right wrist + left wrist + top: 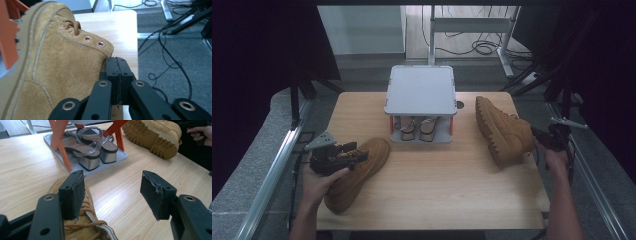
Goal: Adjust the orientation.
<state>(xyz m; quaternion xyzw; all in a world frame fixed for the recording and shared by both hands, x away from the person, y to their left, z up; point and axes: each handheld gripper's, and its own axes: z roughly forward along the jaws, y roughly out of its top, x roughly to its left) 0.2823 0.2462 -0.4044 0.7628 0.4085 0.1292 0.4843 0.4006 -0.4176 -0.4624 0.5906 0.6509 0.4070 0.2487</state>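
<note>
A tan suede boot (360, 169) stands upright at the front left of the table, its laces (83, 222) under my left gripper. My left gripper (353, 150) (113, 187) hovers just above its opening with both pads (75, 192) wide apart and nothing between them. The second tan boot (503, 131) (55, 72) lies on its side at the right, its lugged sole (147, 138) turned toward the rack. My right gripper (536, 134) (117, 61) is shut, its tips against the boot's collar rim by the eyelets; no material shows between the pads.
A grey shoe rack (421, 90) on orange legs (58, 142) stands at the back middle of the table (437, 190). A pair of silver-heeled sandals (419, 127) (93, 147) sits on its lower tray. Cables (172, 65) lie on the floor beyond the table's right edge.
</note>
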